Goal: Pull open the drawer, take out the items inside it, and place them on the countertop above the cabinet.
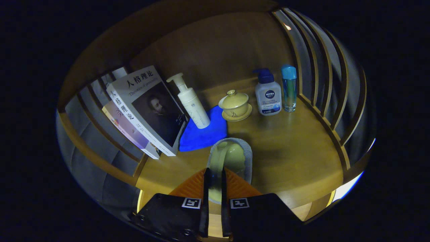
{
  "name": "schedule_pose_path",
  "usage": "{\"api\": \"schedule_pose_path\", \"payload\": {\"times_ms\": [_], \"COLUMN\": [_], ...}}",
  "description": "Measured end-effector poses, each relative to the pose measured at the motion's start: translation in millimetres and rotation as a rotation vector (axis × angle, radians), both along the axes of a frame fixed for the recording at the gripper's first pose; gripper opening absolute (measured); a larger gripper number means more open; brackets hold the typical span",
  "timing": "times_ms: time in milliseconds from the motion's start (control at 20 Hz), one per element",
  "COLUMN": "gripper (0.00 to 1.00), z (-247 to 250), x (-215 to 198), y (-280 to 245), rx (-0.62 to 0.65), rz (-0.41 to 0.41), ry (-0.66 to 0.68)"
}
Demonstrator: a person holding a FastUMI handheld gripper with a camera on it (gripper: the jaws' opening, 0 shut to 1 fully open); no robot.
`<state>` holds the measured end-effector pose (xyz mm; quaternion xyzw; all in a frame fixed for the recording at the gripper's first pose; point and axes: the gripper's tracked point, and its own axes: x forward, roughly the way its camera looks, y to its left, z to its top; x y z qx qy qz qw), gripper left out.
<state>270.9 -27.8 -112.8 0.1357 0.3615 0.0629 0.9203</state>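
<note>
A: Starting with the biggest thing, what lies under it all?

B: The wooden countertop, fenced on both sides by a slatted railing and backed by a wooden panel.

A: And the next largest?

B: Two books leaning against the railing on the left, the one with a portrait cover in front and a paler one behind it. Just beside their lower corner a folded blue cloth lies flat on the wood.

A: What stands on that cloth?

B: A white pump bottle, tilted toward the books (its base is on the cloth). Near it, further along, a yellow lidded cup rests on its saucer, then a white pump bottle with a blue cap, and just beside that a slim clear bottle with a light blue cap. All three stand upright.

A: Where is the item taken out of the drawer?

B: A pale slipper with a grey fuzzy rim lies on the countertop just below the blue cloth, its near end reaching back between the fingers.

A: So what is the gripper doing?

B: Its fingers are drawn close together, pinching the slipper's near edge, with a narrow gap between them where the pale material shows.
</note>
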Motion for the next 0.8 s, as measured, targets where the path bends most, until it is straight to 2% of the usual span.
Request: {"api": "schedule_pose_path", "payload": {"times_ms": [400,550,700,800], "gripper": [0.17,0.17,0.20,0.27], "z": [-14,-15,-17,-16], "x": [20,23,24,24], "y": [-3,-1,-1,3], "rx": [-0.044,-0.018,-0.010,0.002], "rz": [-0.020,-0.029,-0.024,-0.014], "ry": [0.052,0.066,0.070,0.063]}}
